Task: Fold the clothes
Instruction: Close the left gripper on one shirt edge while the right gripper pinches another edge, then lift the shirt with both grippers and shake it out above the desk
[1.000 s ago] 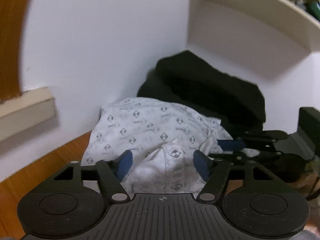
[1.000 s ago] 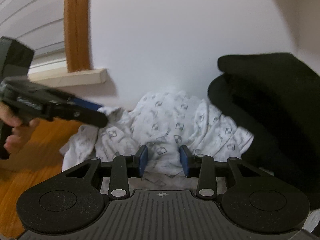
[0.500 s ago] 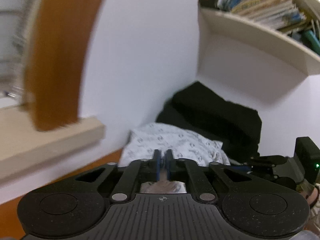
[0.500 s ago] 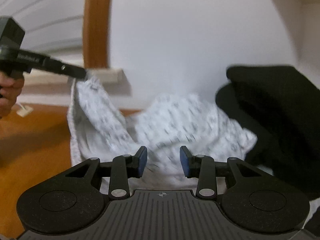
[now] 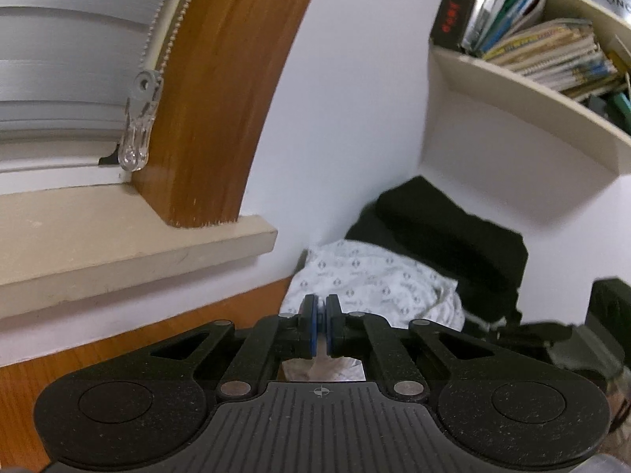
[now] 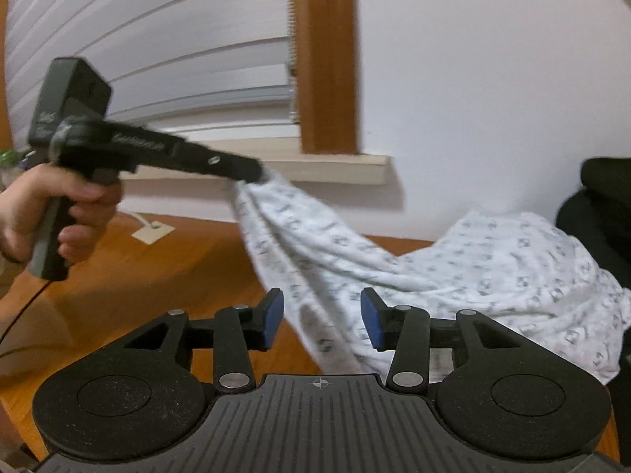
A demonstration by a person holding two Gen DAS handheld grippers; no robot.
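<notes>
Garment: a white patterned shirt (image 6: 493,272) lay bunched on the wooden floor (image 6: 177,276) against the white wall, one edge drawn up and out to the left in a taut fold.
Left gripper (image 6: 252,171): jaws pinched tight on that raised edge, held in a person's hand (image 6: 55,205) at windowsill (image 5: 130,232) height.
Right gripper (image 6: 321,321): jaws parted wide, blue pads either side of the hanging fold, gripping nothing.
Change: a second earlier the shirt lay heaped low with the left jaws spread over it; they had since closed and lifted the cloth well clear of the floor.
Edges: a black garment (image 5: 449,228) touched the shirt's right side, under a shelf of books (image 5: 552,55).
Room: bare floor lay open to the left, apart from a small white plate (image 6: 154,231) near the wall.
</notes>
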